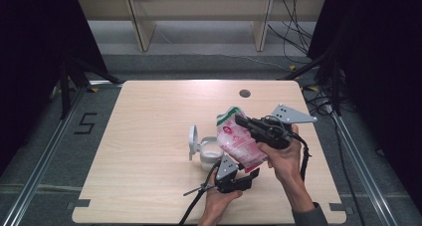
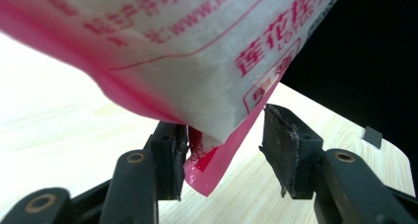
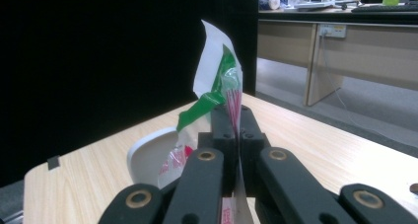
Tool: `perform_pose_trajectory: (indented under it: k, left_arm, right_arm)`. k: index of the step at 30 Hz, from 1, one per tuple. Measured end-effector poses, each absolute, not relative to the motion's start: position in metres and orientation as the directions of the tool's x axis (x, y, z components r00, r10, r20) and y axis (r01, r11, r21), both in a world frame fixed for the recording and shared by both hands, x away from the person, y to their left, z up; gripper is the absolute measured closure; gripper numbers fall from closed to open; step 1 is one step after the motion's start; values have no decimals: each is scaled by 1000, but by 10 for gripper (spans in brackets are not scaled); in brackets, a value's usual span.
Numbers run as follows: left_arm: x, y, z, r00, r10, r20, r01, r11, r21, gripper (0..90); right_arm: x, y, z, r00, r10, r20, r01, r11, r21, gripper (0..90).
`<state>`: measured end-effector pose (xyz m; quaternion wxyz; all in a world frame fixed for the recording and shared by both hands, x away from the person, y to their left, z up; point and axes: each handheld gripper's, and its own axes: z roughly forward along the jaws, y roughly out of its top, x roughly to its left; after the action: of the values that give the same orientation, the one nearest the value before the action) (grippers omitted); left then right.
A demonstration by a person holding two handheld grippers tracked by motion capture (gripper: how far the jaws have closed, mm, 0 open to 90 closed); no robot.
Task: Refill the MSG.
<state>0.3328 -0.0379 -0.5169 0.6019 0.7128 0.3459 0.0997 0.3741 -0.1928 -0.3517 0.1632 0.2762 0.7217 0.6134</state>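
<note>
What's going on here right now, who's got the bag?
A person holds a pink and white plastic bag up over a white lidded container on the wooden table. The right gripper is clamped shut on the bag's upper edge. The left gripper is open at the bag's bottom corner, which hangs between its jaws against one pad. The container's lid is flipped open, and there is something white inside it.

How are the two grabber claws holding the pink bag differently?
The right gripper is shut tight on the pink bag near its top; the left gripper is open around the bag's bottom corner, which touches just one pad. In the high view the right one sits higher. Both have black jaws.
</note>
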Motion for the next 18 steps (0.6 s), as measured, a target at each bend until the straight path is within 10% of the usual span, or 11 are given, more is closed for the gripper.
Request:
perform_pose_trajectory:
  k: [18]
  left_arm:
    - [327, -28, -516, 714, 639, -287, 413, -53, 909, 309]
  right_arm:
    - [369, -217, -363, -770, 613, 178, 228, 5, 974, 900]
